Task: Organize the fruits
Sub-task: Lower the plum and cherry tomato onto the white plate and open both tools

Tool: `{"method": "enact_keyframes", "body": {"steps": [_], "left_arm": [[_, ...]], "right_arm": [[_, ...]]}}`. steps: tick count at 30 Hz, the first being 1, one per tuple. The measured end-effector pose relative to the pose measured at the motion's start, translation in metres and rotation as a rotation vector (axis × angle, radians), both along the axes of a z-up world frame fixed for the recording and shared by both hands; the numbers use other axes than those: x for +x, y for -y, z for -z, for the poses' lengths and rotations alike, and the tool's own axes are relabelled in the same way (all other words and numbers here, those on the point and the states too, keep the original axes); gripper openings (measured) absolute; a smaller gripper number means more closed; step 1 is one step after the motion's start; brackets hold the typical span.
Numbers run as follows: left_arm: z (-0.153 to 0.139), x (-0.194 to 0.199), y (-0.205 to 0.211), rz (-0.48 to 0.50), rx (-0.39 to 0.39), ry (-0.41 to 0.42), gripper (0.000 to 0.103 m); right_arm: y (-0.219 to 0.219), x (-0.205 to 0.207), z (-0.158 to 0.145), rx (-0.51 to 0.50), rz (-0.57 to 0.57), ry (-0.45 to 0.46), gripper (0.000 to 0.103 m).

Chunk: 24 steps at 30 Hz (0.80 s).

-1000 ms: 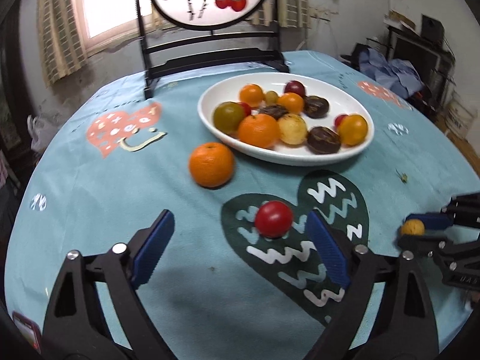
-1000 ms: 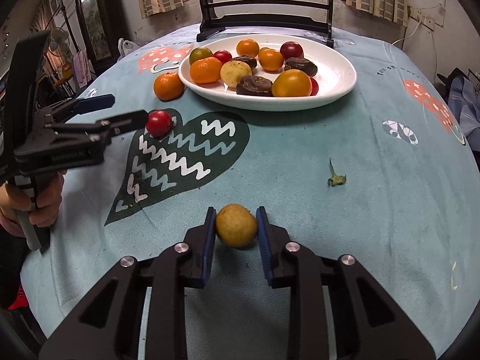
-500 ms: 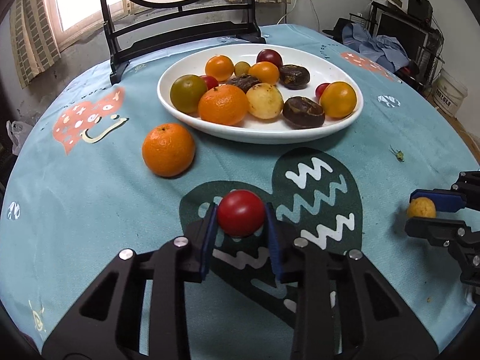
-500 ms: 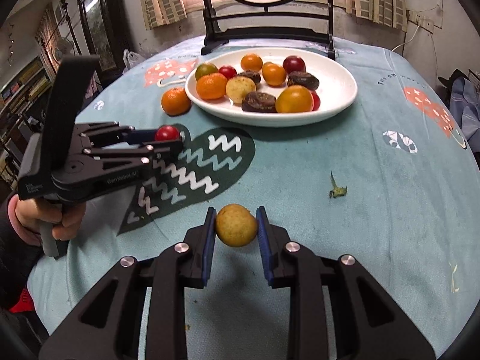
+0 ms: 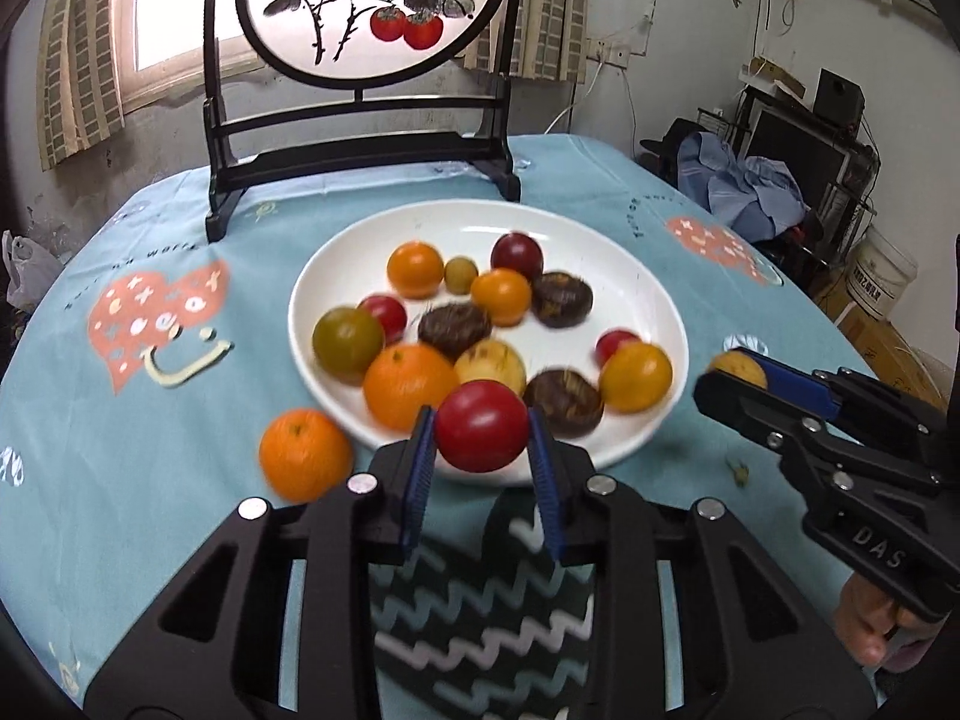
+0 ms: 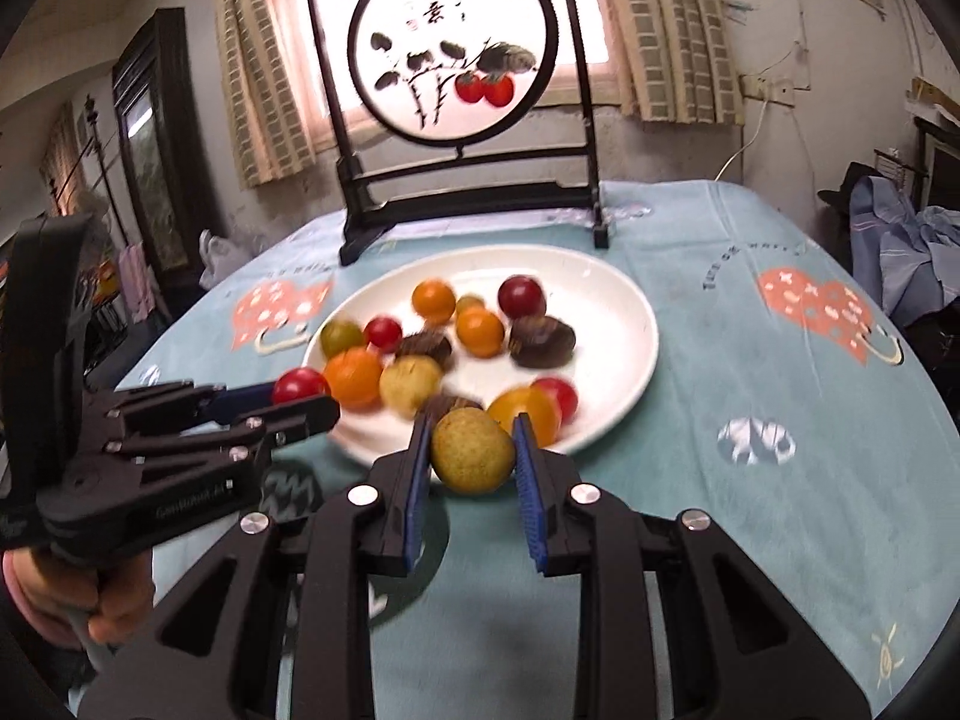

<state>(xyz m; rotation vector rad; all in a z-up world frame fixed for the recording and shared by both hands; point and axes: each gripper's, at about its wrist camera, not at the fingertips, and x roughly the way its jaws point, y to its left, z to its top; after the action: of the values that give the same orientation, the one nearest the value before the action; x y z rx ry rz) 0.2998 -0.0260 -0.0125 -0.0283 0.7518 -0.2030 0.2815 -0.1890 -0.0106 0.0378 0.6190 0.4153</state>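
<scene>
My left gripper point(image 5: 482, 450) is shut on a red tomato point(image 5: 482, 426) and holds it in the air at the near rim of the white plate point(image 5: 642, 300). My right gripper point(image 6: 472, 453) is shut on a small yellow fruit point(image 6: 472, 450), raised at the plate's point(image 6: 624, 336) near edge. The plate holds several fruits: orange, red, yellow, green and dark brown ones. One orange mandarin point(image 5: 305, 455) lies on the cloth left of the plate. In the left wrist view the right gripper point(image 5: 735, 375) shows at the plate's right side; in the right wrist view the left gripper point(image 6: 294, 399) shows at its left side.
A black wooden stand with a round painted screen point(image 5: 360, 6) stands behind the plate. The round table has a blue cloth point(image 6: 750, 372) with heart prints. A small green stem scrap point(image 5: 738, 469) lies right of the plate. Clutter and furniture stand beyond the table's right edge.
My left gripper closed on the red tomato, lifted it and carried it toward the plate. My right gripper lifted the yellow fruit and moved it up to the plate's near edge.
</scene>
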Motion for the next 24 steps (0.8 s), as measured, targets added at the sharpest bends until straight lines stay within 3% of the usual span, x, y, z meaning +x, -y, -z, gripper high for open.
{"method": "enact_keyframes", "body": {"steps": [10,11,12,13,14,19,24], "left_arm": [[-0.009,0.059,0.007,-0.069,0.034,0.029,0.031],[-0.009,0.063,0.007,-0.090,0.046,0.027,0.034],[-0.009,0.064,0.006,-0.110,0.055,0.028,0.043],[-0.011,0.062,0.005,-0.131,0.061,0.042,0.067],[-0.014,0.058,0.002,-0.147,0.065,0.064,0.076],[-0.033,0.038,-0.018,-0.163,0.070,0.101,0.079],[-0.048,0.015,-0.071,-0.237,0.046,0.102,0.086]], "right_arm": [[-0.006,0.077,0.007,0.017,0.055,-0.031,0.027],[-0.007,0.082,0.010,0.015,0.059,-0.041,0.032],[-0.007,0.084,0.010,0.014,0.068,-0.046,0.040],[-0.005,0.084,0.010,0.016,0.082,-0.047,0.040],[-0.003,0.081,0.009,0.022,0.082,-0.043,0.040],[-0.004,0.061,-0.004,0.024,0.085,0.025,0.040],[-0.026,0.023,-0.016,0.035,-0.045,0.059,0.040]]}}
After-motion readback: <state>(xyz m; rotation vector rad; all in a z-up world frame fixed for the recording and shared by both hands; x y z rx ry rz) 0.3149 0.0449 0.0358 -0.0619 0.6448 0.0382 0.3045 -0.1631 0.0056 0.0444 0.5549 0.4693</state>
